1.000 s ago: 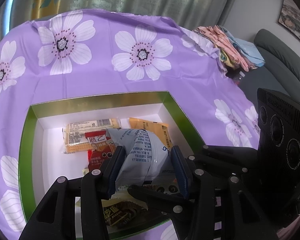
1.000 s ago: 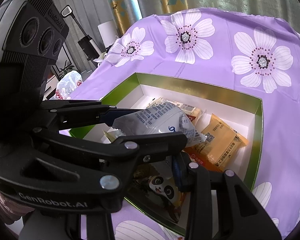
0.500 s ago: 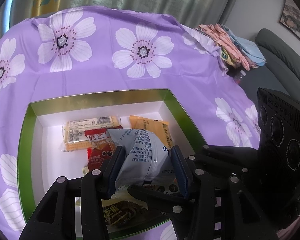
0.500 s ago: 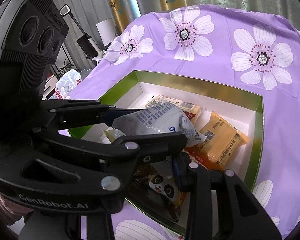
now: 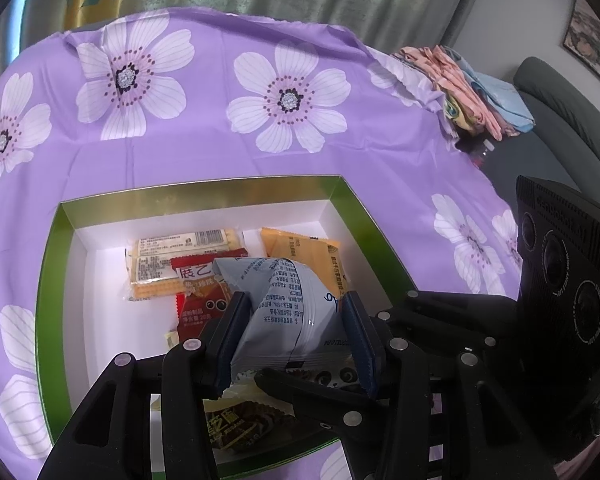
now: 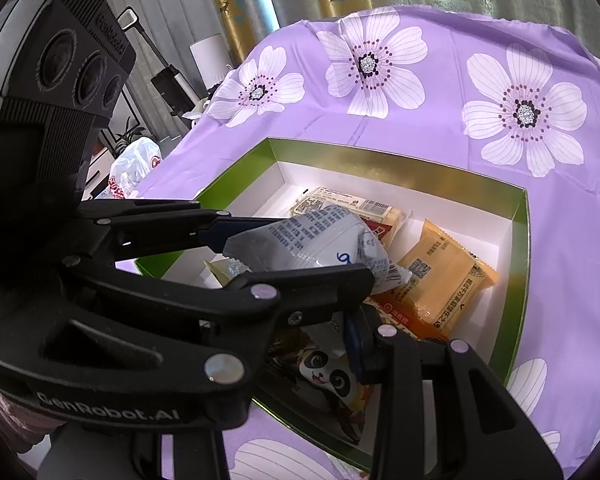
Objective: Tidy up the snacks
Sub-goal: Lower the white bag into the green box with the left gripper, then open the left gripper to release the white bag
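Note:
My left gripper [image 5: 296, 332] is shut on a grey-white snack packet [image 5: 288, 304] and holds it just above a green box [image 5: 204, 188] with a white inside. In the box lie a cracker packet [image 5: 180, 256], a red packet [image 5: 198, 300], an orange packet [image 5: 300, 246], a panda packet [image 6: 328, 380] and a brown packet [image 5: 236, 428]. My right gripper [image 6: 332, 332] reaches in low from the right, under the left one and over the panda packet. One of its fingers is hidden, so its grip cannot be read.
The box sits on a purple cloth with white flowers [image 5: 288, 100]. A pile of folded clothes [image 5: 472, 88] and a grey sofa [image 5: 560, 120] lie beyond the table's right edge. A white plastic bag [image 6: 132, 168] and an upright vacuum [image 6: 168, 80] stand off its left side.

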Demonstrator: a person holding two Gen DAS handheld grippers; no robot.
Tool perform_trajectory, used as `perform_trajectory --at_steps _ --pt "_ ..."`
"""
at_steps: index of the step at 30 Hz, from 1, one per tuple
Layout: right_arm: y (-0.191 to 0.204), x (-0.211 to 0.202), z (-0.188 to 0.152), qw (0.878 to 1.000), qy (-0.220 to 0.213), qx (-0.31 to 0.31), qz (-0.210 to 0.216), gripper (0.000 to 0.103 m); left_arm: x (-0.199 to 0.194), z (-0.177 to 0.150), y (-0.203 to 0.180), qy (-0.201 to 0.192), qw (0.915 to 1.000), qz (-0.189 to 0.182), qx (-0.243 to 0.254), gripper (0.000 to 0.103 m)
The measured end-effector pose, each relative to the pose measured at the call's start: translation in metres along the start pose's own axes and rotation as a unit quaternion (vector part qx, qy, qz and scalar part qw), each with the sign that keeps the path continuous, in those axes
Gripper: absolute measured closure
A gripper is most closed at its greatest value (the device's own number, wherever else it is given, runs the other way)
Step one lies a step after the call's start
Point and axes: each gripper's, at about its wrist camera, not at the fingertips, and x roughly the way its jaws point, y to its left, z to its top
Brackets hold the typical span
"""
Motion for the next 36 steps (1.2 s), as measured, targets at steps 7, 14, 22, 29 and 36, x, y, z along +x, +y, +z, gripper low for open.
perform_trajectory --at_steps 7,14,22,29,36 --pt "0.000 0.000 0.000 1.000 0.001 0.000 -0.002 0.064 0.000 0.000 0.000 0.000 1.0000 0.000 0.000 0.055" --pt "-0.001 0.001 0.000 1.000 0.004 0.003 -0.001 0.064 0.002 0.000 0.002 0.005 1.0000 0.000 -0.003 0.055" --pt "-0.001 0.002 0.000 1.000 0.010 0.005 -0.005 0.064 0.003 -0.002 0.002 0.009 0.9999 0.003 -0.007 0.055" --pt "0.003 -0.004 0.002 0.999 0.001 0.000 -0.034 0.044 -0.004 -0.001 -0.002 0.008 0.9993 0.037 -0.006 0.026" --pt "0.009 -0.032 0.005 0.997 -0.025 -0.010 -0.067 0.027 -0.033 0.000 -0.011 -0.018 0.9978 0.064 -0.001 0.020"
